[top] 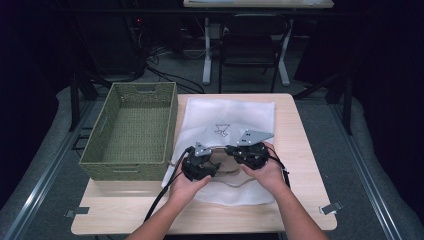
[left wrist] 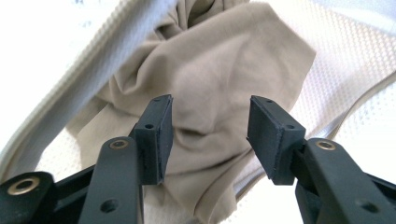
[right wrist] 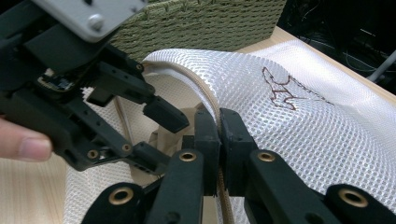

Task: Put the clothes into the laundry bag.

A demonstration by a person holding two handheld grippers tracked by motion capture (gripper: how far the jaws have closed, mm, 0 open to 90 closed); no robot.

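- We keep the right gripper [right wrist: 218, 135] clamped on the rim of the mesh bag [right wrist: 299, 126], holding its mouth up.
- We push the open, empty left gripper [left wrist: 208, 135] deeper onto the beige cloth [left wrist: 210, 74] inside the bag.
- The white, honeycomb-textured bag lies on the desk [top: 300, 130], just right of the green basket [top: 131, 127].

Two black hand-held grippers are seen, the left gripper [top: 200, 165] and the right gripper [top: 250, 152]. Each is topped by a grey three-cornered plate with screws. Brass-coloured rivets are set in the black jaws, and black cables trail behind.
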